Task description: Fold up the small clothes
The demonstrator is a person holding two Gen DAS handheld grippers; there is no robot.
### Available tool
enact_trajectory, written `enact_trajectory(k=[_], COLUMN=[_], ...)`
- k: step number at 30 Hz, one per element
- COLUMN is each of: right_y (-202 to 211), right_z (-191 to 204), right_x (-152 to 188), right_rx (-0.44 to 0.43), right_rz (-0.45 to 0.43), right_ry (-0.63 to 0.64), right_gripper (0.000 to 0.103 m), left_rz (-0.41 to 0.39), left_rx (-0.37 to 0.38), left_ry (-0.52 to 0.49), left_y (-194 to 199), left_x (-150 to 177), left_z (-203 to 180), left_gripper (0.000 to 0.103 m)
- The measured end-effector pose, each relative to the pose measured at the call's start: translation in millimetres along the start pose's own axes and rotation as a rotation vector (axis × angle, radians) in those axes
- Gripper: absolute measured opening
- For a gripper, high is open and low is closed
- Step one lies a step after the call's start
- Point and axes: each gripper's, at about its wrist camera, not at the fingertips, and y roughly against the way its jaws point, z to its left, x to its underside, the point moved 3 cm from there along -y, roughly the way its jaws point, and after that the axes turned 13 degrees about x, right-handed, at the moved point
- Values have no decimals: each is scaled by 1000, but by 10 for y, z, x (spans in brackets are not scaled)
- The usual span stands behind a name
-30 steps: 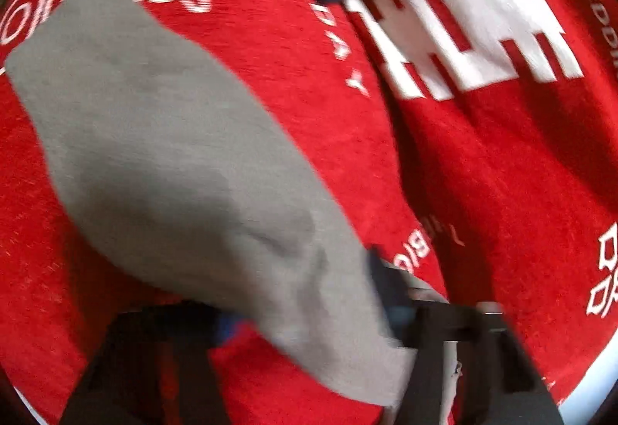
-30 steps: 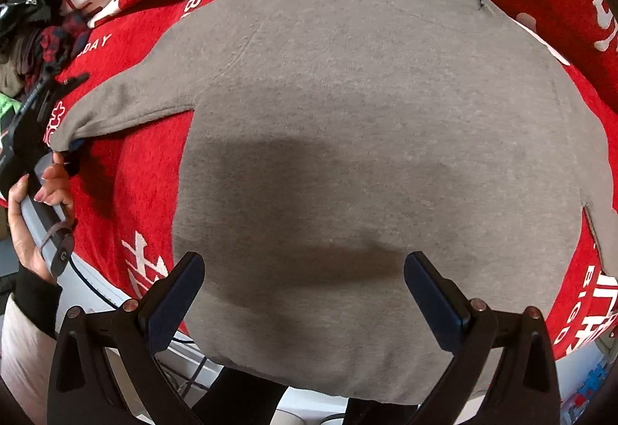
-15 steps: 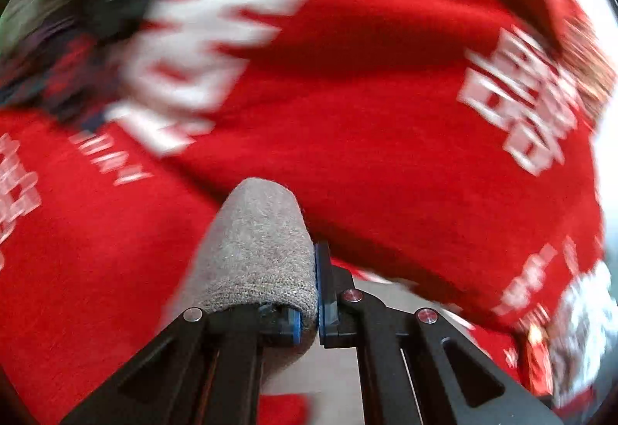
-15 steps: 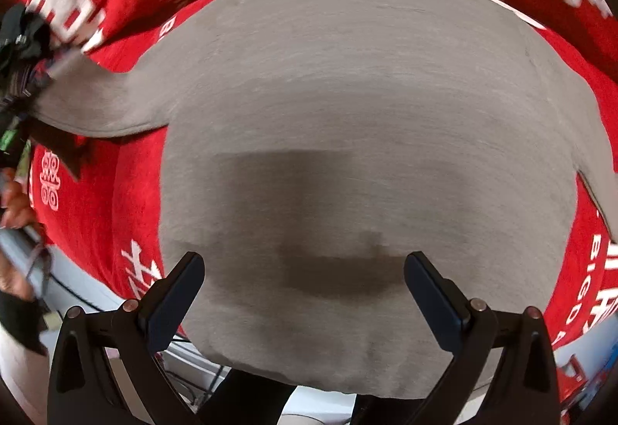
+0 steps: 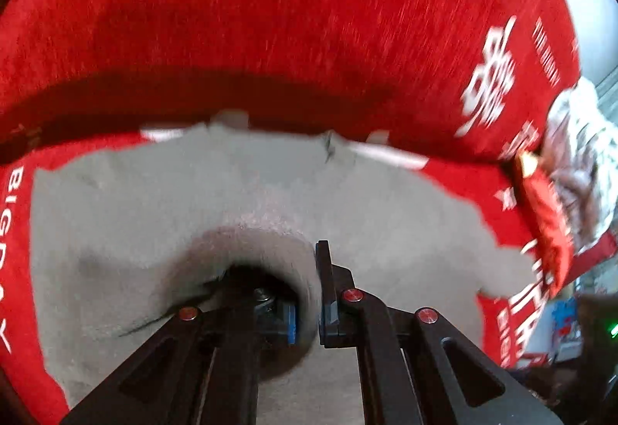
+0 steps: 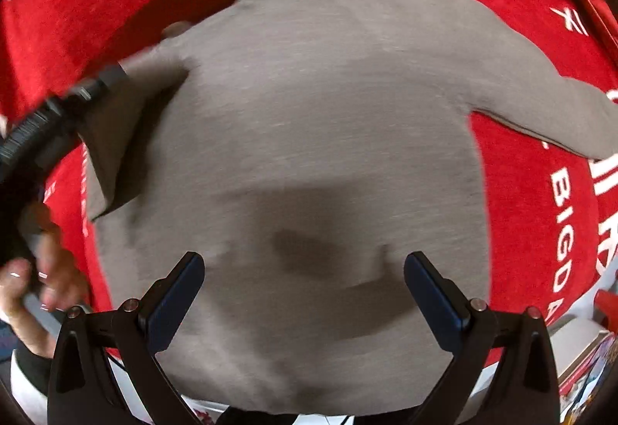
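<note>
- While its two black jaws stand close together low in the left wrist view, the left gripper point(image 5: 307, 313) has the cuff end of a grey sleeve point(image 5: 270, 255) between them; the fabric curls up and over the left jaw in a rounded tube.
- Its jaws have just been opening a little, with that sleeve between them, and the cloth fills the narrow gap, so the pads look pressed on it.
- From the right wrist view the same left gripper point(image 6: 104, 79) shows as a blurred black bar at the left edge, its tip at the folded-over sleeve, and a person's hand point(image 6: 42, 270) grips its handle at lower left.
- At the bottom of that view the right gripper point(image 6: 305, 293) has its blue-padded jaws spread wide, nothing between them, hovering above the lower part of the garment.
- Filling the middle of both views, the grey sweatshirt point(image 6: 320, 123) lies spread flat, its other sleeve reaching out to the right edge.
- Under it is a red cloth point(image 5: 270, 19) printed with white lettering, covering most of the surrounding frame.
- At the right edge of the left wrist view sits a crumpled pale bundle point(image 5: 579, 162), blurred; what it is cannot be told.
</note>
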Motion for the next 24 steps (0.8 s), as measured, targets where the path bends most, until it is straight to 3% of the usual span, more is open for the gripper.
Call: enact_trajectory(k=[1, 2, 3, 9, 11, 14, 16, 19, 23, 24], right_y=[-30, -38, -42, 160, 291, 444, 510, 310, -10, -62], right_z=[-51, -97, -126, 50, 331, 854, 1270, 1807, 2204, 2269], right_x=[-12, -47, -73, -378, -510, -603, -586, -453, -345, -362], right_rx=[4, 6, 8, 22, 28, 43, 78, 187, 285, 320], right_rz=[1, 0, -4, -119, -193, -308, -413, -482, -515, -527], right_ry=[-8, -13, -16, 71, 171, 361, 548, 813, 1006, 1021], right_gripper=[103, 103, 103, 103, 103, 103, 103, 102, 101, 95], left_rz=[39, 49, 32, 5, -35, -32, 2, 40, 68, 71], left_rx=[-51, -91, -126, -141, -216, -309, -326, -333, -338, -337], left_ry=[-4, -1, -1, 37, 59, 146, 225, 284, 297, 304], left_y=[-48, -41, 8, 614, 917, 1120, 1134, 995, 808, 767], left_x=[40, 71, 92, 112, 96, 77, 55, -21, -133, -152], left_z=[35, 73, 85, 247, 473, 983, 1326, 1647, 1844, 1859], left_gripper=[39, 72, 76, 76, 76, 76, 76, 76, 75, 66])
